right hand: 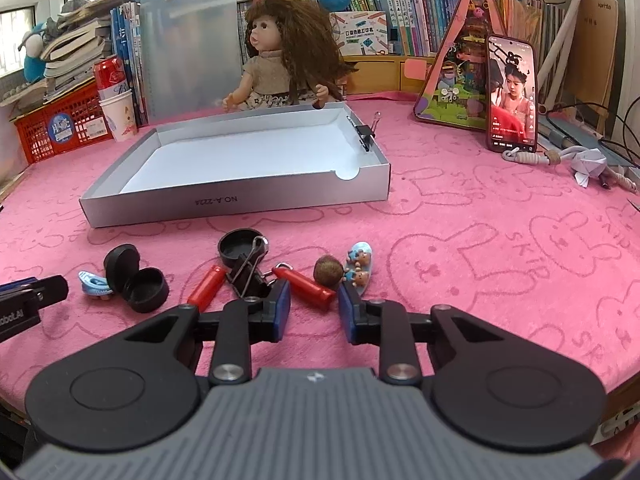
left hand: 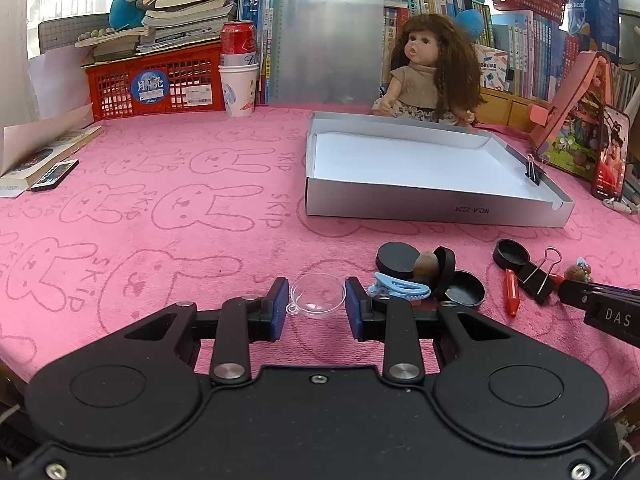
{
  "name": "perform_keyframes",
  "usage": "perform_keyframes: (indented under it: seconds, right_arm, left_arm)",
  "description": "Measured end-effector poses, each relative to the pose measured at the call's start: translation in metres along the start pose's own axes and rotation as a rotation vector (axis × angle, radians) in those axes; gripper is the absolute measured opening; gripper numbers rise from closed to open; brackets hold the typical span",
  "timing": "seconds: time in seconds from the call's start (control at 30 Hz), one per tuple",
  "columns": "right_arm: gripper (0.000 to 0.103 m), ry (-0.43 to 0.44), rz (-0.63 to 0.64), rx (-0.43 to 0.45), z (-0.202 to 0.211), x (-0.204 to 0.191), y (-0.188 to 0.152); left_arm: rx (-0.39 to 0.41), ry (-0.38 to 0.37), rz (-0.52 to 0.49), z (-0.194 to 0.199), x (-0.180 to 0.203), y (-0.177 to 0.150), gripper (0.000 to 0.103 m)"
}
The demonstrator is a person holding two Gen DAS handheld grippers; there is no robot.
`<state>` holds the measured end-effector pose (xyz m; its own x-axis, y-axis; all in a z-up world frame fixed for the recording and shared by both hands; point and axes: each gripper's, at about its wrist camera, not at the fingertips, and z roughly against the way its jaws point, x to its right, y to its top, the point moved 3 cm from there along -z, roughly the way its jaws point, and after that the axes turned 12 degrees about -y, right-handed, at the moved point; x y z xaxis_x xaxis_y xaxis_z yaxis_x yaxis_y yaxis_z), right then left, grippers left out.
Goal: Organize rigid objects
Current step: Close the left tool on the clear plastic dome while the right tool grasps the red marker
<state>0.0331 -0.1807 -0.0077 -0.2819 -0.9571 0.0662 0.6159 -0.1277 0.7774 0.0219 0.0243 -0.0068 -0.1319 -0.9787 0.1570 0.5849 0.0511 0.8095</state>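
Observation:
My left gripper (left hand: pixel 317 306) is shut on a clear plastic dome (left hand: pixel 318 295) that rests on the pink cloth, a blue pad against each side. Just to its right lie a blue hair clip (left hand: pixel 400 286), a brown nut (left hand: pixel 425 266) and black round lids (left hand: pixel 396 258). My right gripper (right hand: pixel 314 304) is shut on a red cylinder (right hand: pixel 308 286) lying slantwise between its pads. Close to it are a black binder clip (right hand: pixel 248 272), a second red cylinder (right hand: pixel 208 284), a brown ball (right hand: pixel 328 270) and a bear hair clip (right hand: pixel 358 266). Behind stands an open silver box (right hand: pixel 240 204) with a white floor.
A binder clip (right hand: pixel 366 132) is clamped on the box's right wall. A doll (right hand: pixel 280 64) sits behind the box. A phone (right hand: pixel 511 96) leans at the back right. A red basket (left hand: pixel 156 84), a cup holding a can (left hand: pixel 239 80) and books line the back left.

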Motion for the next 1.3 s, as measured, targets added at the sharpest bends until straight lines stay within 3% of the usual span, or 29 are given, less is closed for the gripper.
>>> perform_keyframes:
  seconds: [0.3,0.67,0.73,0.77,1.3]
  right_arm:
    - [0.039,-0.039,-0.017,0.002,-0.008,0.008,0.004]
    - [0.047,-0.050,-0.063,0.006,-0.007,0.004,0.003]
    - [0.024,-0.033,-0.035,0.007,-0.007,0.002,0.003]
    - [0.017,-0.033,-0.012,0.010,-0.005,0.000,0.002]
    - [0.013,0.020,0.038,0.064,0.014,-0.001,0.003]
  left_arm:
    - [0.001,-0.009,-0.001,0.001,0.000,0.000,0.029]
    - [0.001,-0.010,0.005,0.001,0.001,0.000,0.029]
    - [0.001,-0.012,0.008,0.001,0.000,0.001,0.029]
    - [0.002,-0.012,0.009,0.001,0.000,0.001,0.029]
    - [0.017,-0.031,-0.015,0.005,0.007,0.006,0.029]
